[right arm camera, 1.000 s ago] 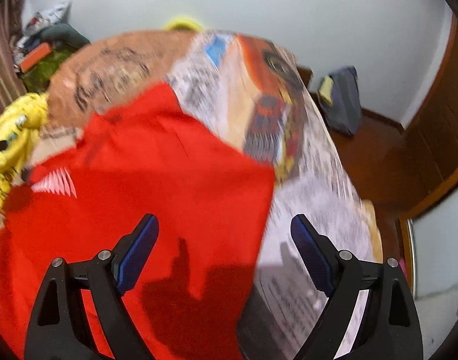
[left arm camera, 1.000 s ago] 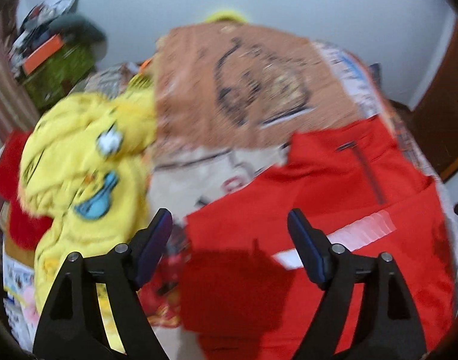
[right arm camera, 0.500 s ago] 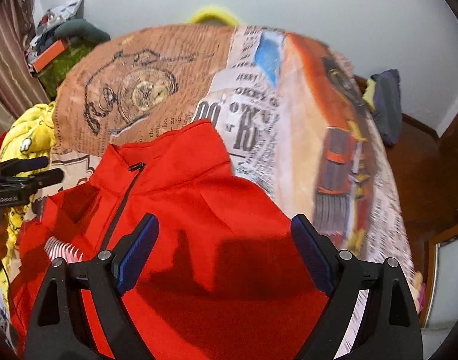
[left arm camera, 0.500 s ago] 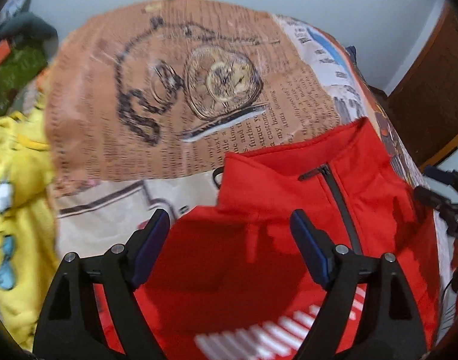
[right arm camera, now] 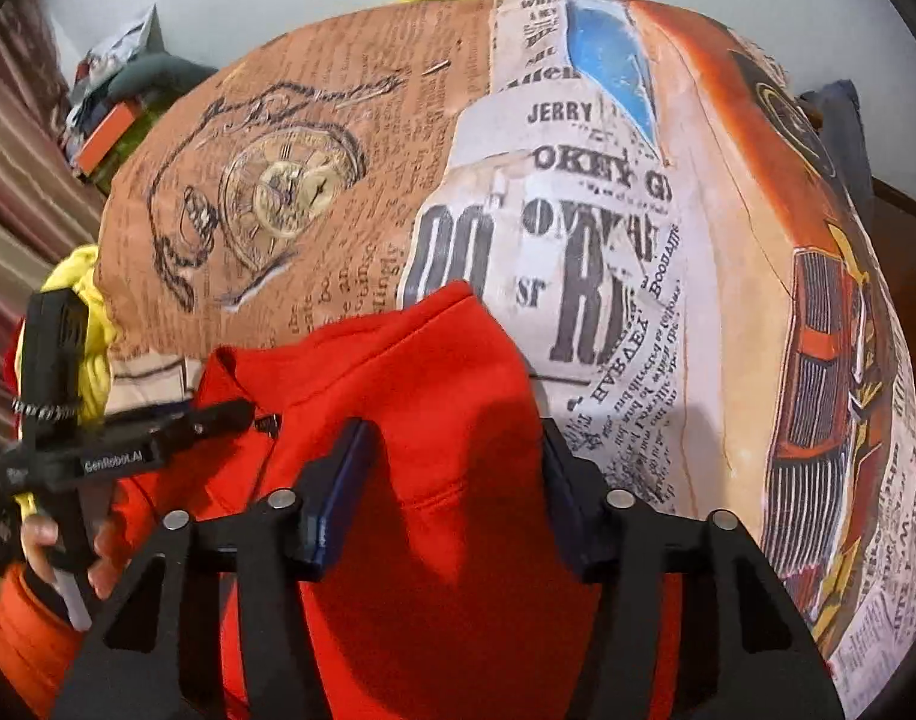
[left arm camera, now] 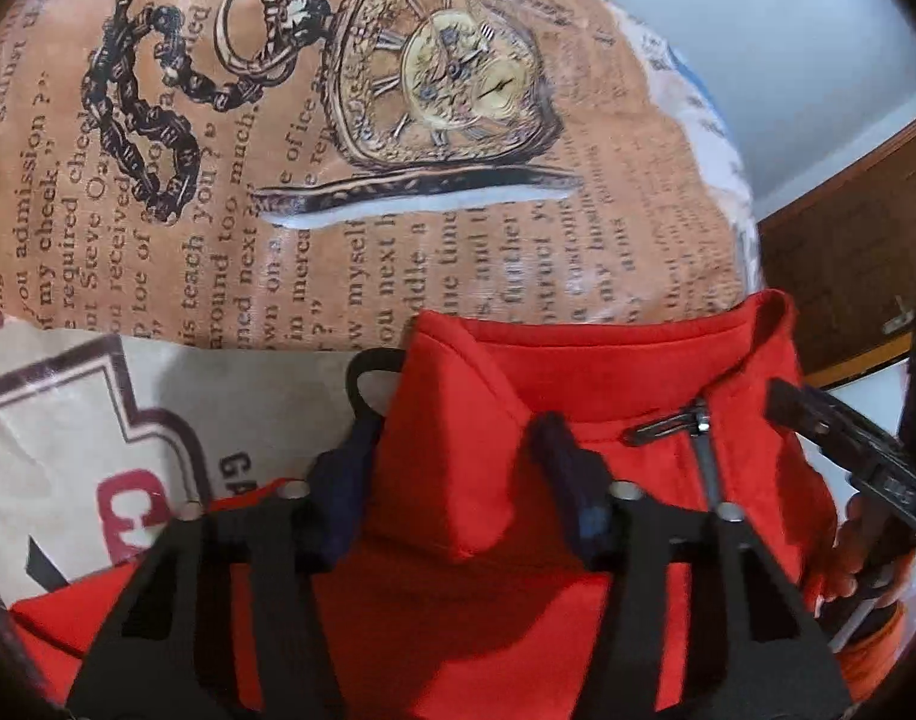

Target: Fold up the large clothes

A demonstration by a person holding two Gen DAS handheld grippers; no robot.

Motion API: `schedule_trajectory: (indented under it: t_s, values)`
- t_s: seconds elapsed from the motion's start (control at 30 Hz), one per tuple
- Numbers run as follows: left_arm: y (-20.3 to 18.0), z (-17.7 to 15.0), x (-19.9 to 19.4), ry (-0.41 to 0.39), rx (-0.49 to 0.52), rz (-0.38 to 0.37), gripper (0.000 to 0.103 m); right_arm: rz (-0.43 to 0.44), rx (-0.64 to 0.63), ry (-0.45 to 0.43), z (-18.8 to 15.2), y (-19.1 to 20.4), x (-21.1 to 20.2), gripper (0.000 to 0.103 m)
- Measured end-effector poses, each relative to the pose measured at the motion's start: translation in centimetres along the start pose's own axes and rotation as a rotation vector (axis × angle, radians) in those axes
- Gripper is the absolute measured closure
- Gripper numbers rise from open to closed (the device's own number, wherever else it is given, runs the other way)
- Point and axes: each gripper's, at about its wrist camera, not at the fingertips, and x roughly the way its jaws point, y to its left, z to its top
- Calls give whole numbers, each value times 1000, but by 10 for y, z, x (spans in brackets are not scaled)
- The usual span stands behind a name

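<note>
A red jacket (left arm camera: 488, 468) lies on a bed cover (left arm camera: 350, 228) printed with newspaper text and a pocket watch, its collar end pointing away from both cameras. In the left wrist view the left gripper (left arm camera: 458, 480) is down at the collar: the two dark blue fingers (left arm camera: 344, 480) stand on either side of a raised peak of red cloth, partly closed, with the cloth filling the gap between them. Whether the pads actually press the cloth cannot be told. The zip pull (left arm camera: 668, 423) sits just to the right of the right-hand finger, and the jacket's collar edge runs across just beyond the fingertips.

In the right wrist view the right gripper (right arm camera: 452, 480) is at the other side of the collar (right arm camera: 434, 360). Its fingers (right arm camera: 338, 492) straddle a hump of red cloth, partly closed around it; firm contact cannot be told here either. The jacket's far corner reaches just past the fingertips onto the printed letters. The left gripper shows at the left edge (right arm camera: 128, 450), held in a hand (right arm camera: 68, 546) with an orange sleeve. A yellow garment (right arm camera: 92, 324) lies beyond it, near the cover's edge
</note>
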Motion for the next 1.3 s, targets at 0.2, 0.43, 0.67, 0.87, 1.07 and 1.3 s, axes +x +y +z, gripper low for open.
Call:
schedule_trajectory:
  t_s: [0.2,0.43,0.67,0.87,1.07,1.3]
  values:
    - [-26,3,-42,-92,92,89,94,0,-30,-48,2,18,-24,91]
    - [-72,10,-130,-256,201,121,94,-31,-74,-186,14,40,-90,91]
    - [-96,-40,-173,-267,316,102,94,-23,-158,-219,-32,59,-141,91]
    - [-106,-104,-196,-245,402,99,94,8,-186,-204,-80,72,-158,91]
    - [-101,-162,-194,-174,449,113,92,27,-176,-132,-133,74,-153,91]
    - [-90,-212,-169,-76,448,154,91,-7,-148,-42,-183,66,-132,91]
